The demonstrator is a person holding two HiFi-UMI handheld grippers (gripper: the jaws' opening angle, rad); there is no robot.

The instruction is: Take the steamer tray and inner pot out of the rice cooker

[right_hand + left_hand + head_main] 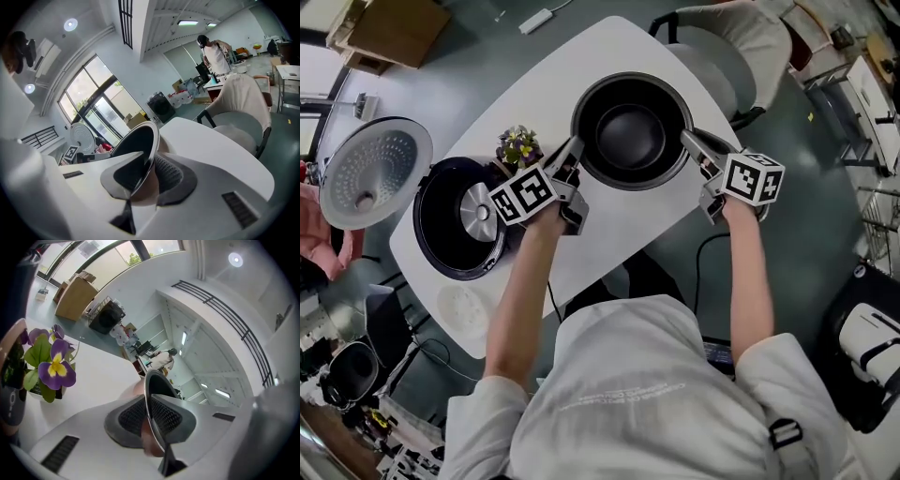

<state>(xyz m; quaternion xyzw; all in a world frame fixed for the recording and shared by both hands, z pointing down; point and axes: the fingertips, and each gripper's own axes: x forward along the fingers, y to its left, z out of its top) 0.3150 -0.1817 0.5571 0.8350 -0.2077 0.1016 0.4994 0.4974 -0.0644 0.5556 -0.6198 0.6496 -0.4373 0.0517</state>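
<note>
The dark round inner pot [630,131] is over the far part of the white table [619,230]; whether it rests on it I cannot tell. My left gripper [574,150] is shut on the pot's left rim [152,399], which stands edge-on between its pads. My right gripper [689,139] is shut on the right rim [146,136] in the same way. The rice cooker [455,220] stands at the table's left end with its perforated lid [375,173] swung open and its bare heating plate showing. A pale round tray-like disc [464,309] lies near the table's front left corner.
A small pot of purple flowers [518,145] [51,364] stands between the cooker and my left gripper. A grey chair [741,47] [239,112] stands beyond the table's far right edge. Cables run over the floor under the table.
</note>
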